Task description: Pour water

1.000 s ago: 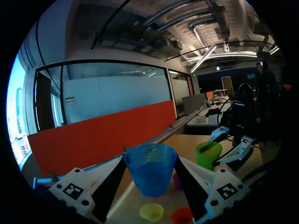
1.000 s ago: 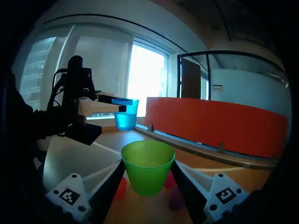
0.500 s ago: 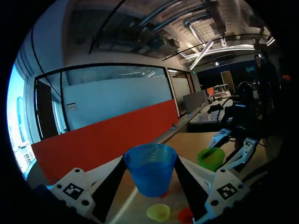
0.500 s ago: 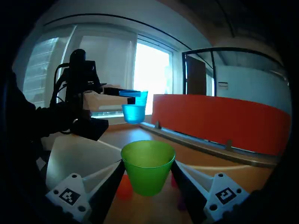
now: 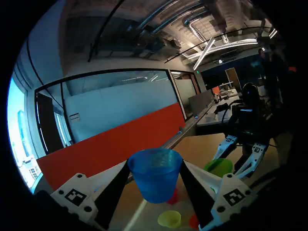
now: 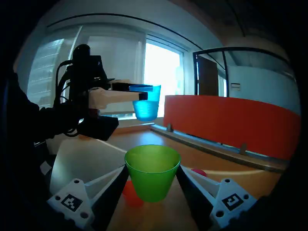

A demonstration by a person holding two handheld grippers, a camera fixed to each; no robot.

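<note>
**Tools, two.** The left tool [image 5: 154, 171] is pressing both fingers [image 5: 115, 184] against the sides of the blue cup [image 5: 154, 177]. It is opened just to the cup's width and is holding the cup upright, off the counter [image 5: 196, 144]. The right tool [image 6: 153, 175] is gripping the green cup [image 6: 152, 179] the same way, one finger on each side, rim up.

**Large cups, two.** The blue cup is sitting between the left tool's fingers. In the right gripper view it is hanging ahead of the right tool, up and to that tool's left, higher than the green cup and apart from it. Its lower part is showing a deeper blue; whether that is water cannot be told for sure. In the left gripper view the green cup is sitting ahead and to the right of the left tool, lower than the blue cup.

**Small cups on the counter.**
- Below the left tool, one yellow cup [image 5: 169, 218] is lying under the blue cup.
- Below the left tool, two red cups [image 5: 173, 196] are showing, one behind the blue cup's base and one by the right finger.
- Below the right tool, two reddish cups are showing, one on each side of the green cup.

**Surroundings.**
- One orange panel [image 5: 115, 142] is running along the counter's far edge, ahead of both tools.
- One dark sleeve [image 6: 34, 119] is reaching in behind the left tool.
</note>
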